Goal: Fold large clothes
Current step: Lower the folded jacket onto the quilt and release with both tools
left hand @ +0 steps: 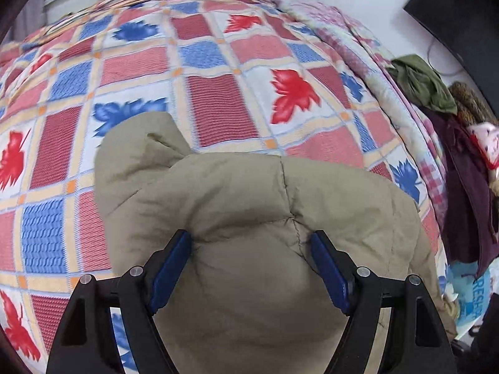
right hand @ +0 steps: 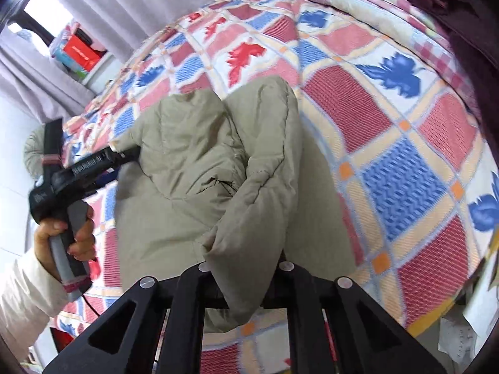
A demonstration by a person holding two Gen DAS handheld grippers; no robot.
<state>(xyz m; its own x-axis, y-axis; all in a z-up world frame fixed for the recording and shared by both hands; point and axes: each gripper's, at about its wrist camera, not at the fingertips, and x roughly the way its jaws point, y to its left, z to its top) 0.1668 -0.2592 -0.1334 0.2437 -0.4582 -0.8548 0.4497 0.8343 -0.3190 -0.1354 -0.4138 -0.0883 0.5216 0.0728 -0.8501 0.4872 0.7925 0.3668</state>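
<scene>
Left black gripper with blue pads (left hand: pixel 251 268): jaws stand wide, a puffed fold of the padded khaki jacket (left hand: pixel 249 205) bulging between them, both pads touching the fabric. Right black gripper (right hand: pixel 244 283): closed on a thick fold of the same jacket. Jacket lies bunched on the red, blue and white leaf-patterned checked bedspread (left hand: pixel 212 103). A hand (right hand: pixel 67 233) grips the left gripper's handle.

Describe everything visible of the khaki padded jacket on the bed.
The khaki padded jacket is puffy, quilted, matte fabric with stitched seams, lying bunched on the patterned bedspread. One thick fold rises to the right gripper, whose fingers are shut on it. The left gripper straddles another bulging part, its blue fingers pressing the padding on both sides.
</scene>
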